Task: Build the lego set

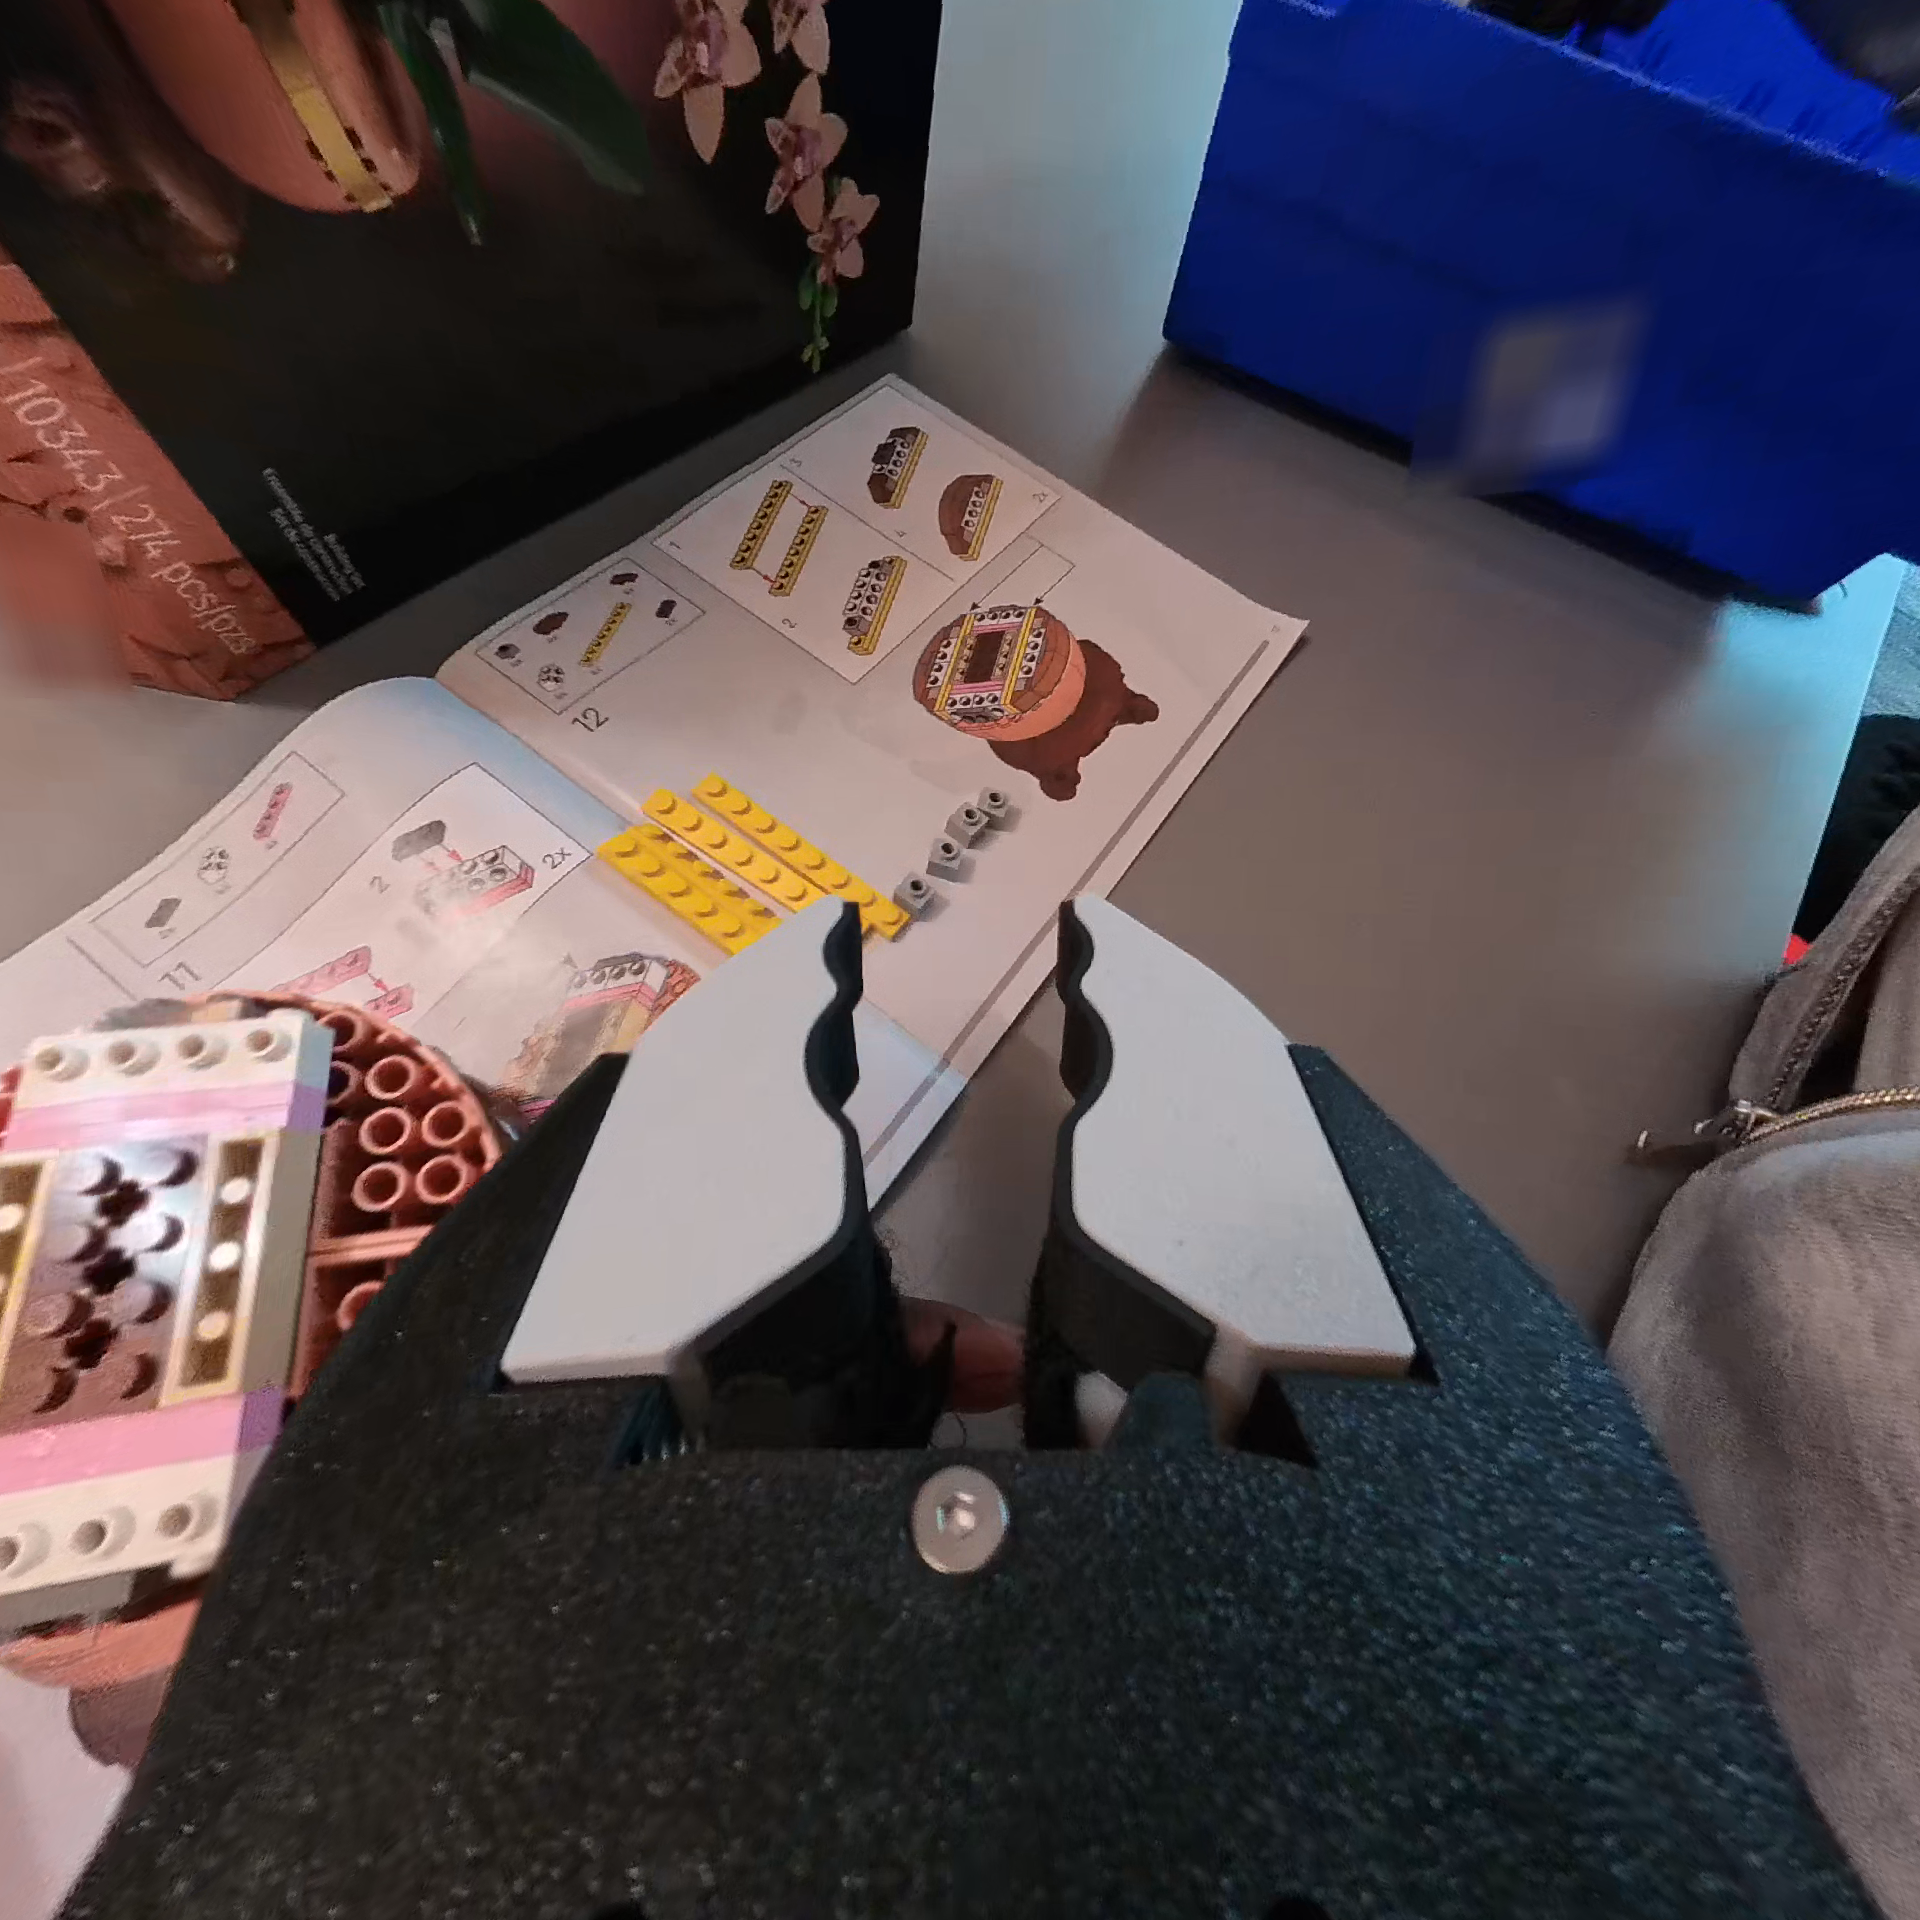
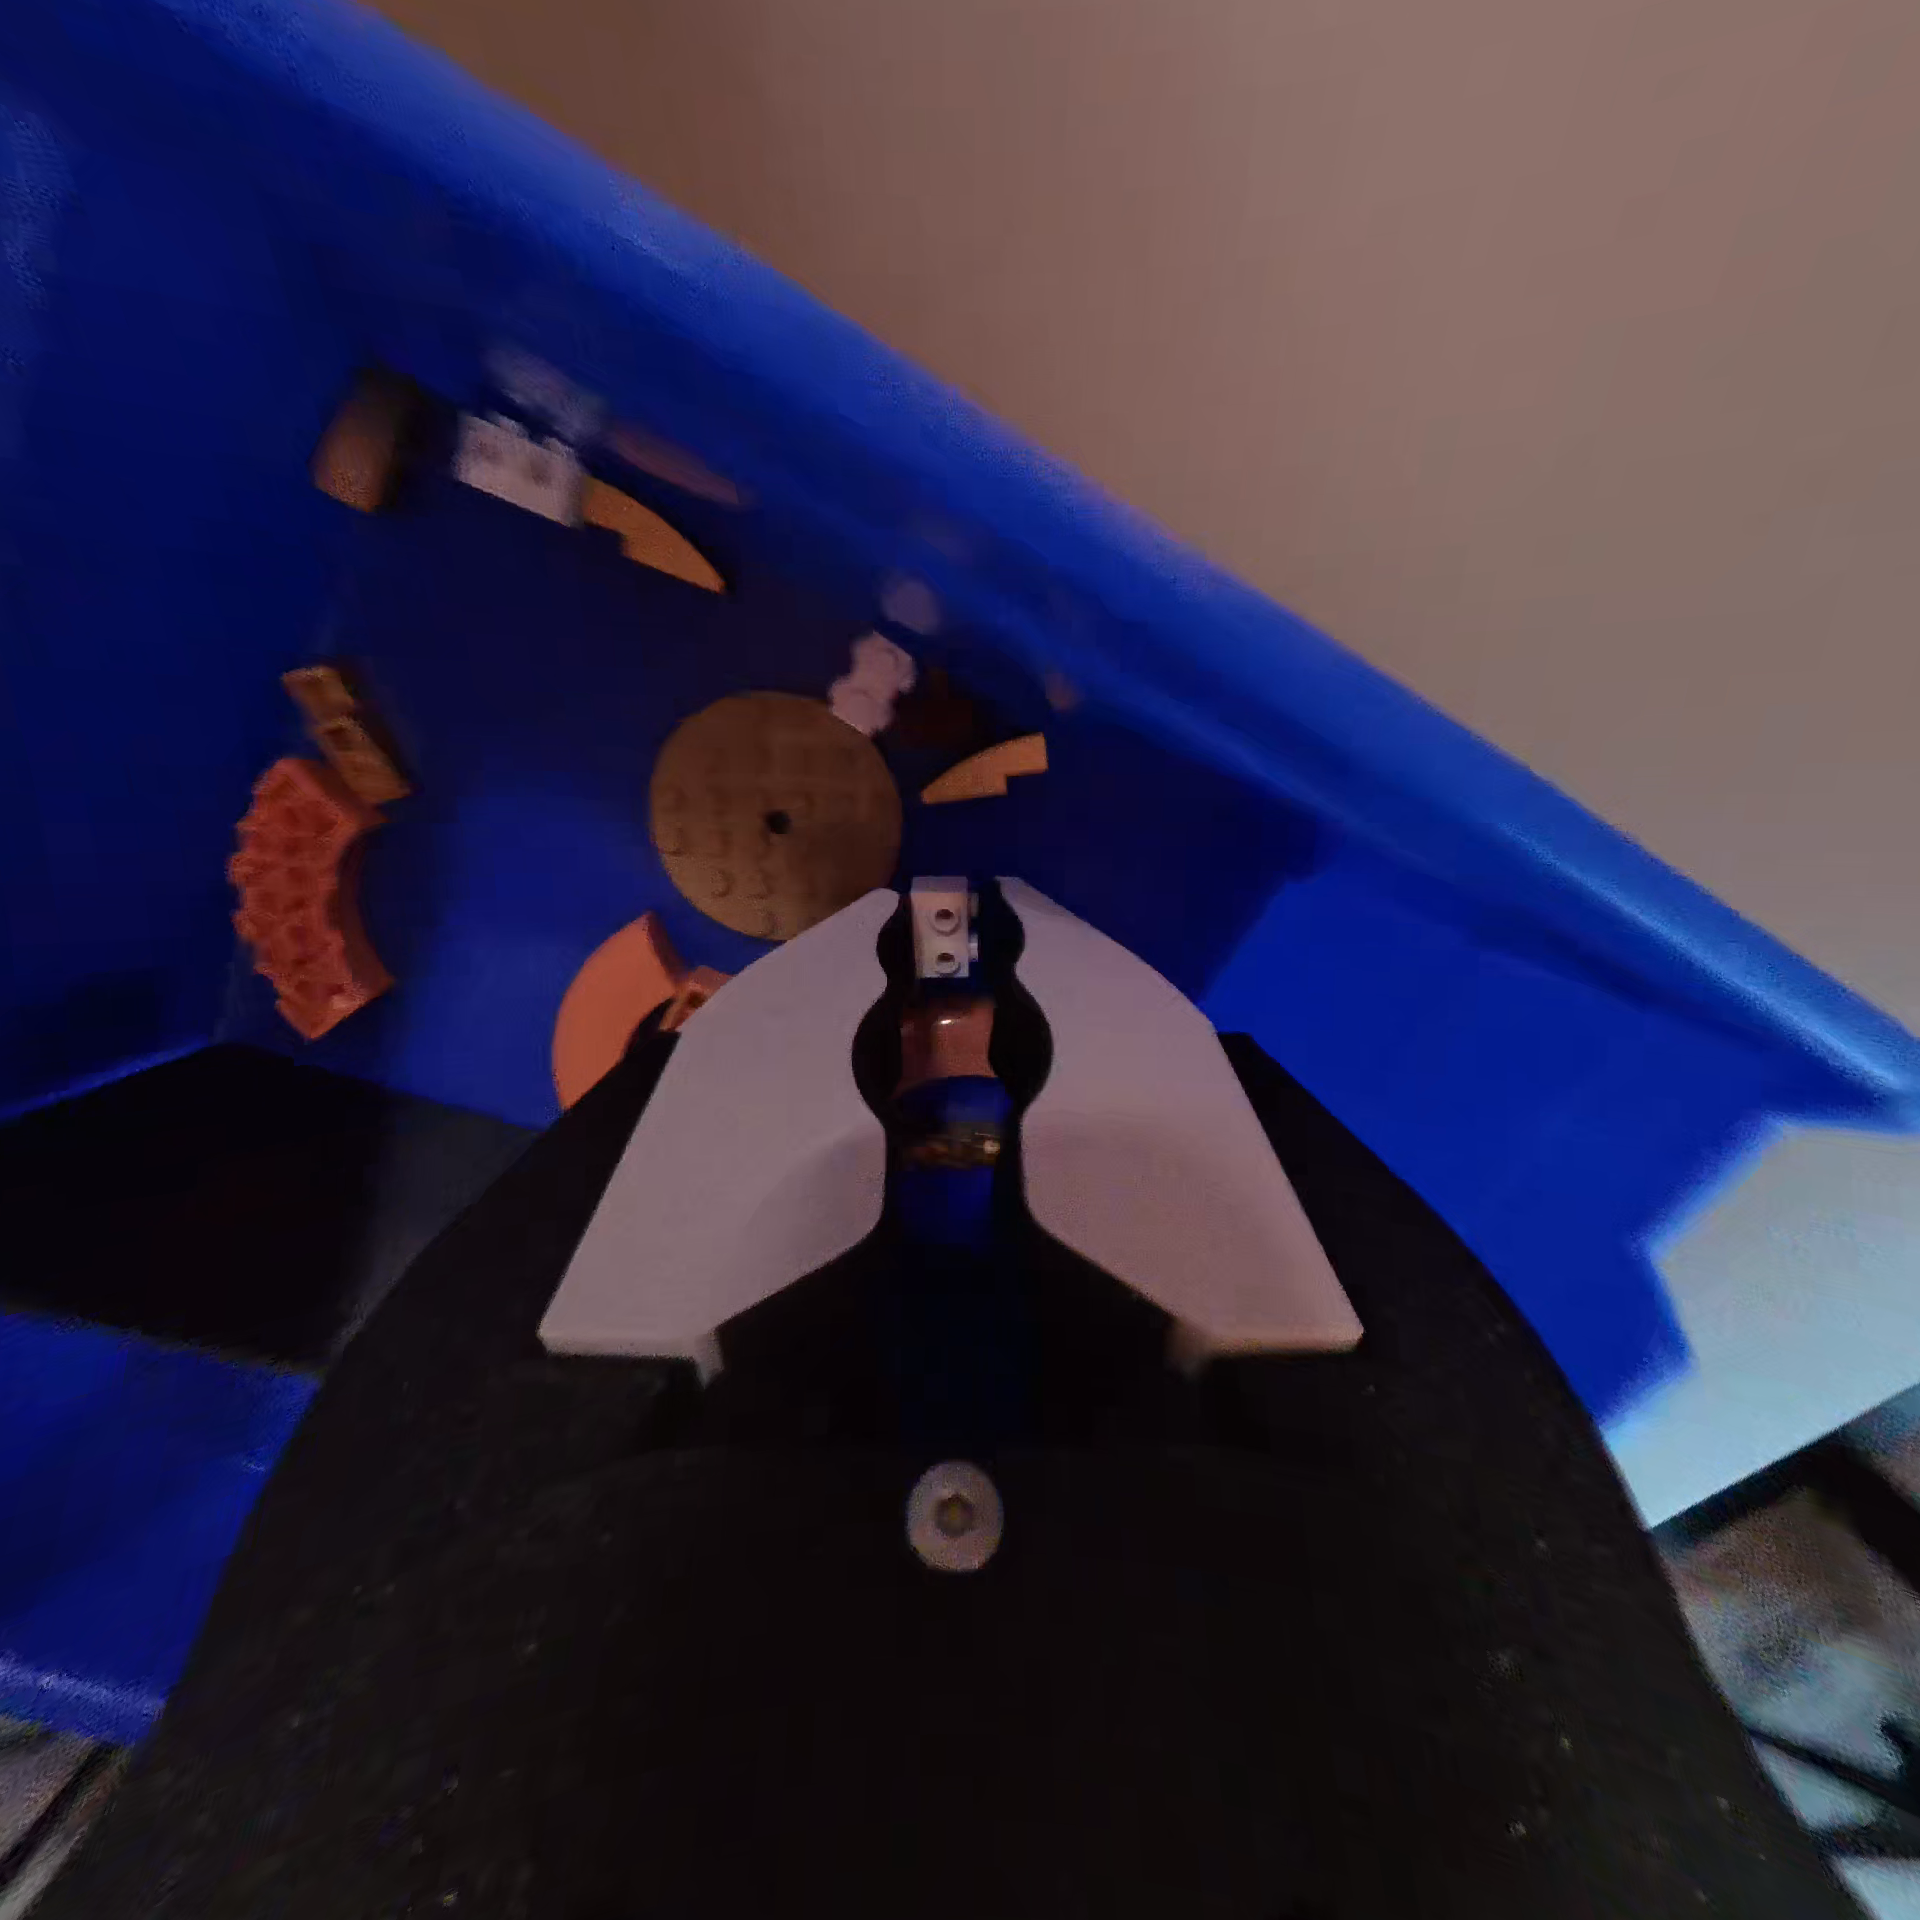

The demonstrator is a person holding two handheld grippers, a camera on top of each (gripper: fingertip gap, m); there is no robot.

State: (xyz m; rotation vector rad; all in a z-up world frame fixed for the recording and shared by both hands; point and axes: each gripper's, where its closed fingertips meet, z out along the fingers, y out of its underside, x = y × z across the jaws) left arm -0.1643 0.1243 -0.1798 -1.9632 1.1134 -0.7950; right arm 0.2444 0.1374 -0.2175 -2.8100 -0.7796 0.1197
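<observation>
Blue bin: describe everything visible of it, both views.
The blue bin looks like smooth moulded plastic with a thick rim. In the left wrist view it stands on the grey table beyond the booklet, a blurred patch on its wall. The right wrist view looks inside: loose pieces lie on its floor, among them a round brown plate and an orange arch. The right gripper is inside it, clamping a small grey brick.

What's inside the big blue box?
The blue box holds loose lego pieces: a round brown plate, a curved orange piece, some white bits. The right gripper hides whatever lies beneath it.
</observation>
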